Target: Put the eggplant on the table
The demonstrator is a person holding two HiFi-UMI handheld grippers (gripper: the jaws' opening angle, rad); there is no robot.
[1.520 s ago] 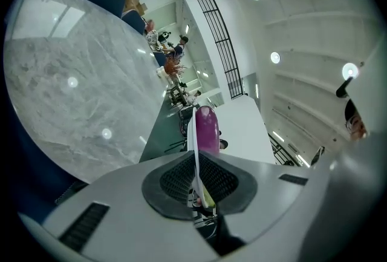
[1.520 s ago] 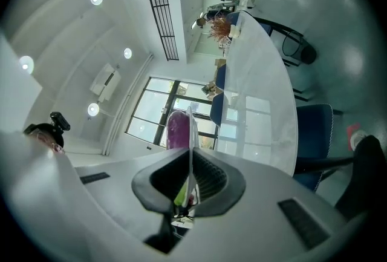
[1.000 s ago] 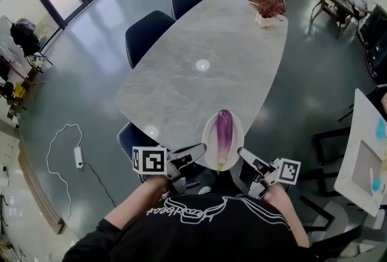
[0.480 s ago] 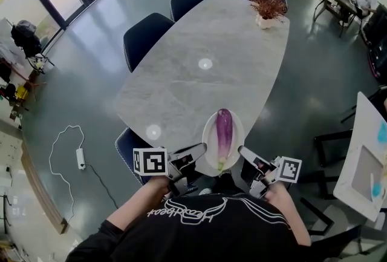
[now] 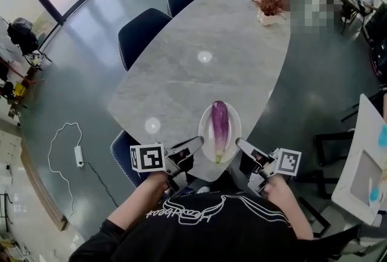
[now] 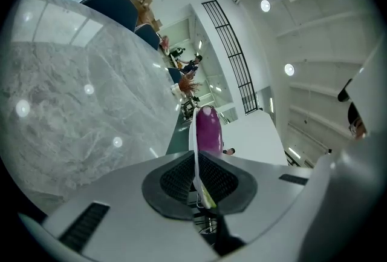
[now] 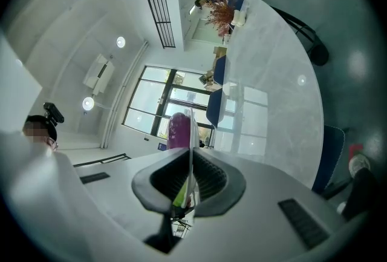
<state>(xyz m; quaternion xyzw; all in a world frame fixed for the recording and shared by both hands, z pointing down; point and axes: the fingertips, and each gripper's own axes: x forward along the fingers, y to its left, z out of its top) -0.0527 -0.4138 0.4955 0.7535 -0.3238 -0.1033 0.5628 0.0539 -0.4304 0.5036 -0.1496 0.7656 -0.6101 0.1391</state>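
Eggplant [image 5: 219, 126] lies on a plate [image 5: 234, 134] pinched by left gripper [image 5: 196, 143] and right gripper [image 5: 241, 145].

Eggplant [image 5: 219, 126]: long, slim, glossy purple, with a paler streak along the top. Its green stem end points toward the person and its rounded tip points away. It lies lengthwise in the middle of a white oval plate [image 5: 235, 134]. The plate sits over the near end of the table [image 5: 181, 91], a long grey marble-look oval; whether the two touch is unclear. The left gripper [image 5: 198, 142] and right gripper [image 5: 240, 144] pinch the plate's rim on opposite sides.
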